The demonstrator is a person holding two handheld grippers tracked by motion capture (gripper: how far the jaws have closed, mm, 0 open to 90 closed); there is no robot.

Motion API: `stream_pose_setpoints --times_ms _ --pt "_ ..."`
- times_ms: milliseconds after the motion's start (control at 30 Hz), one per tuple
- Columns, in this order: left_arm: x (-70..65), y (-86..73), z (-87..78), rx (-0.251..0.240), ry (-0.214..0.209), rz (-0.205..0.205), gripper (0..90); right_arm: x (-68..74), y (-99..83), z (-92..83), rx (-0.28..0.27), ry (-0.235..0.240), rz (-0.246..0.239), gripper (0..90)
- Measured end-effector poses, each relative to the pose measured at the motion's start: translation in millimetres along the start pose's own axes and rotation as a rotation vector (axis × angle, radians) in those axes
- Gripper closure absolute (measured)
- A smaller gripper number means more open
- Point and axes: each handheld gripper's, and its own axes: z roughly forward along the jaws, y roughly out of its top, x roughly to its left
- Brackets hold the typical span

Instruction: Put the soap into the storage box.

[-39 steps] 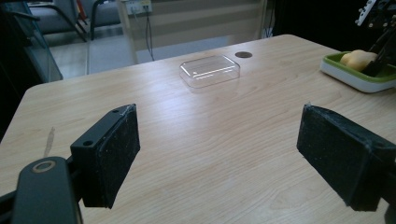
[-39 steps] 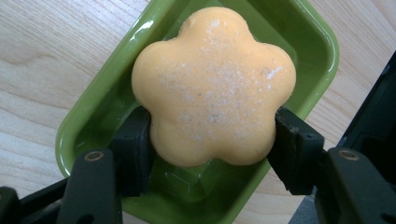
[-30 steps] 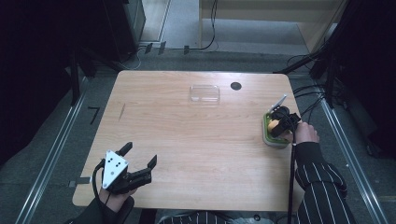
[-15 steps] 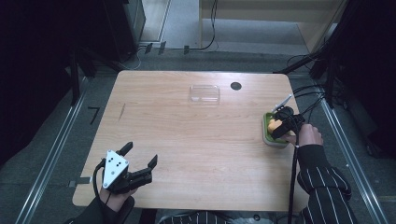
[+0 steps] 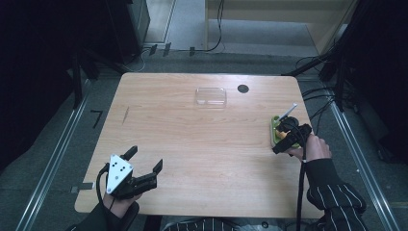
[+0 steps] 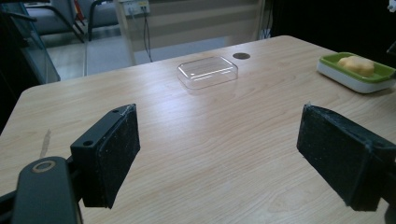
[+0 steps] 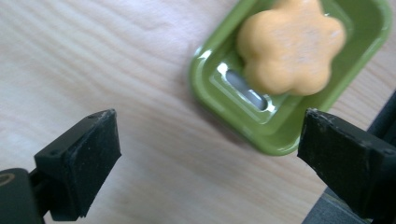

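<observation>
From where I stand, nothing carries writing I can read: no label, brand, number or sign on anything in sight.

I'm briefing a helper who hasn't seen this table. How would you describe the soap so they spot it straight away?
Start at the wooden table and go to its right edge, where a green dish sits beside the right gripper. The soap lies inside that dish. It is the one orange, flower-shaped lump there, unlike the see-through lid lying at the far side.
</observation>
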Motion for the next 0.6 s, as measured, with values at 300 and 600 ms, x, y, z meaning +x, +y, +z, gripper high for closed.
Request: stream_pose_setpoints --times_ms 300,600 --pt "-0.1 0.0 0.0 0.001 0.000 0.000 13.7 30.7 -11.4 -8.6 0.001 0.016 -0.062 2.8" --pt "-0.2 -0.1 0.0 0.001 0.000 -0.001 13.7 54.7 -23.3 -13.4 0.000 0.019 -0.118 2.5"
